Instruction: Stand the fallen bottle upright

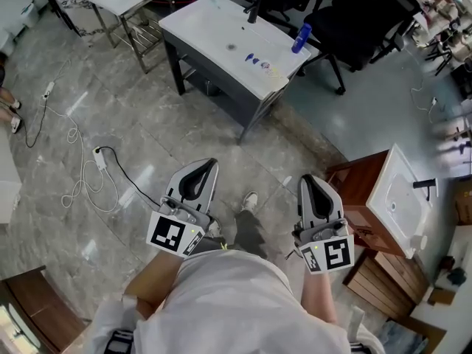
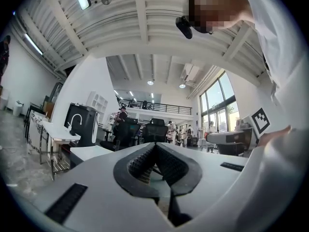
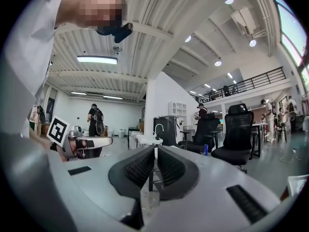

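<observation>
Small blue bottle [image 1: 301, 38], on white table [image 1: 206, 28] near its far-right edge (lying or standing unclear)

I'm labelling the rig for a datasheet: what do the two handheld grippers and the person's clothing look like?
Both the left gripper and right gripper are pale grey, with black ribbed pads tapering to a point. Each carries a cube with black-and-white square markers. The person wears a white top.
</observation>
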{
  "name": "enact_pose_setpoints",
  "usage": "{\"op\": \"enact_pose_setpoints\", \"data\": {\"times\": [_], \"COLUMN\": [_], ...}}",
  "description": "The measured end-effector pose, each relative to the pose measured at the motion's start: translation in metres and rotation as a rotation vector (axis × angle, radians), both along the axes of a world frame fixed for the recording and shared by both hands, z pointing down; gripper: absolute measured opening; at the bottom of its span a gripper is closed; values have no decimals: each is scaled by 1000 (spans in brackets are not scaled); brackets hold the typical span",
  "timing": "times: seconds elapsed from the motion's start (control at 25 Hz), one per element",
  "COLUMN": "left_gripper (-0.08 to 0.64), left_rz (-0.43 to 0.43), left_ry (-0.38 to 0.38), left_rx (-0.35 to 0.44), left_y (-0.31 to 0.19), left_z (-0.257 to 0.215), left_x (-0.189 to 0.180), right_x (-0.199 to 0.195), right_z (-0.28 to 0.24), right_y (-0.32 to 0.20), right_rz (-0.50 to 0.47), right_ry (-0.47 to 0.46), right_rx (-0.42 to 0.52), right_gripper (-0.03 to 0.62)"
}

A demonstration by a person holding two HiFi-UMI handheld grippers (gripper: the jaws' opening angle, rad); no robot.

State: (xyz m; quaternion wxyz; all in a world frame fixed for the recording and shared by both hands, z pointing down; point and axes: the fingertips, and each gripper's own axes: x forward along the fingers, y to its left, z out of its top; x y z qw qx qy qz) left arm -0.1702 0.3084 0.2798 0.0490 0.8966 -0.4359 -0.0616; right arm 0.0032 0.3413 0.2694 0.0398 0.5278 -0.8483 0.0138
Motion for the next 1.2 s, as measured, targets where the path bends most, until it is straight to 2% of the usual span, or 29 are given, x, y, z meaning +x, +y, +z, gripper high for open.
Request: {"op": "enact_pose_setpoints", "data": {"times": [0.2, 0.4, 0.84, 1.0, 1.2], "left_gripper": [18, 18, 18, 18, 18], "left_rz": [-17, -61, -126, -150, -174], "left_ry": [-22, -46, -59, -60, -47], "left_rx": [5, -12, -26, -37, -59], "left_y": [-26, -70, -199, -222, -236], "left_z": [3, 11, 7, 4, 2], "left_x": [14, 32, 128, 156, 170], "right_x": [14, 36, 122, 141, 142], "right_z": [7, 11, 15, 14, 13], "right_y": [-33, -87, -229, -262, -280], "right_rz": [-18, -61, -168, -210, -281], "right_ry": [-21, -36, -69, -100, -120], "right_rx": [5, 9, 5, 8, 6], "right_gripper": [46, 46, 46, 46, 46]}}
